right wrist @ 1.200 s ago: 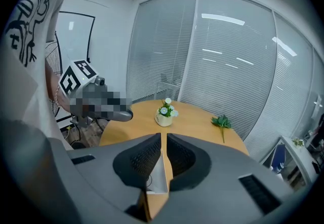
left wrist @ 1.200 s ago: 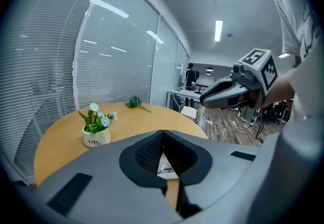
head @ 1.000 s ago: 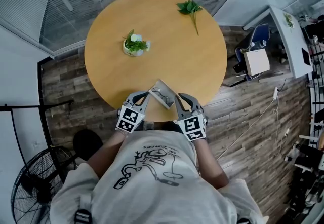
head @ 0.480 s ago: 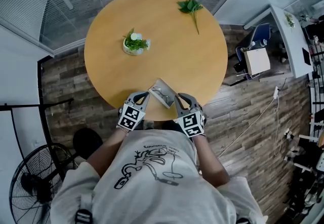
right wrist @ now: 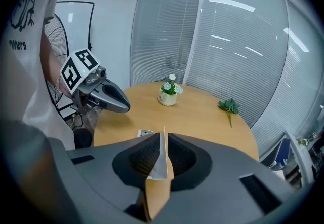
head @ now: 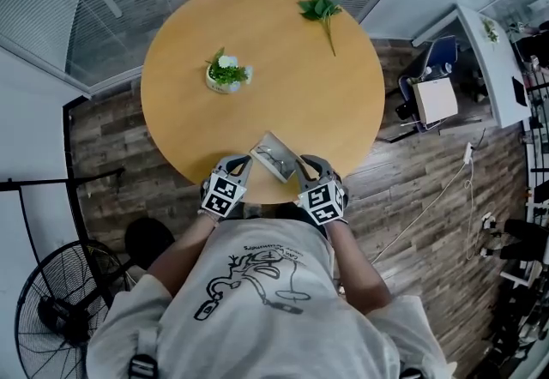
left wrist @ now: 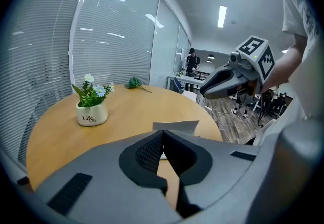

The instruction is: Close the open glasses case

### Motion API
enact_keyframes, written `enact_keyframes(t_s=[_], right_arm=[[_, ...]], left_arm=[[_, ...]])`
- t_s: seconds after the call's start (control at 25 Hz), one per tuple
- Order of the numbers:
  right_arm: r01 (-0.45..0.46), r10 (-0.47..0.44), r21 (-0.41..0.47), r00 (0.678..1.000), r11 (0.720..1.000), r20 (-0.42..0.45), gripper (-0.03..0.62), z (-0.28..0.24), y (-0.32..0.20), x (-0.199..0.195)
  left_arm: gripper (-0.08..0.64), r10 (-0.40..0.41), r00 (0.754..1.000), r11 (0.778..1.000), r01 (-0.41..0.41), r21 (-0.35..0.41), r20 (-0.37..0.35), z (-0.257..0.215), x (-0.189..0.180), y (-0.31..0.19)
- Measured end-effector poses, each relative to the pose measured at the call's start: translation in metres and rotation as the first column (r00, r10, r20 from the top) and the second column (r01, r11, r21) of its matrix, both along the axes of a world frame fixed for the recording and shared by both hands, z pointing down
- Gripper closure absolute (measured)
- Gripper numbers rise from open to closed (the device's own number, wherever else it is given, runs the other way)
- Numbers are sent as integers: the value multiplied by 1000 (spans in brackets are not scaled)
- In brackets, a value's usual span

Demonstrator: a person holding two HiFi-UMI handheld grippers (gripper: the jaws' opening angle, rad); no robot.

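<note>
left gripper (left wrist: 162, 136) – jaws together, empty, at the table's near edge, just left of the case | right gripper (right wrist: 165, 139) – jaws just been opening, slightly apart around the raised lid (left wrist: 175, 126) | glasses case (head: 273, 154) open, at near rim of round table (head: 343, 111) | mid-table: flower pot (head: 225, 75) | far side: leafy sprig (head: 319, 10)

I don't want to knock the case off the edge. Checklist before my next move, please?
1. Glasses case sits wholly on the table: ok.
2. Lid stands upright, not yet closed: ok.
3. Left gripper jaws together, nothing between: ok.
4. Right gripper jaws have just been opening, lid edge in their gap; whether pads touch it: cannot tell.
5. Flower pot and leafy sprig far from the case: ok.
</note>
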State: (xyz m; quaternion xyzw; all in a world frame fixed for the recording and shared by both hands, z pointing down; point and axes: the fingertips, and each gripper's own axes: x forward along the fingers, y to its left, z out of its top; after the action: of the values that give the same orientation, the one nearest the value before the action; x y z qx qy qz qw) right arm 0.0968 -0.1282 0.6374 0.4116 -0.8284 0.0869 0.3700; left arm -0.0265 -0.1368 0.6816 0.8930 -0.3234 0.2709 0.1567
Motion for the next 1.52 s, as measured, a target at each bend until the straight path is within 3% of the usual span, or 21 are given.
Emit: enact_keyframes(t_s=[1.52], right_arm=[[-22, 12, -221, 999, 975, -49, 528, 106, 2, 33]], left_arm=[[540, 10, 997, 993, 0, -117, 79, 78, -5, -12]])
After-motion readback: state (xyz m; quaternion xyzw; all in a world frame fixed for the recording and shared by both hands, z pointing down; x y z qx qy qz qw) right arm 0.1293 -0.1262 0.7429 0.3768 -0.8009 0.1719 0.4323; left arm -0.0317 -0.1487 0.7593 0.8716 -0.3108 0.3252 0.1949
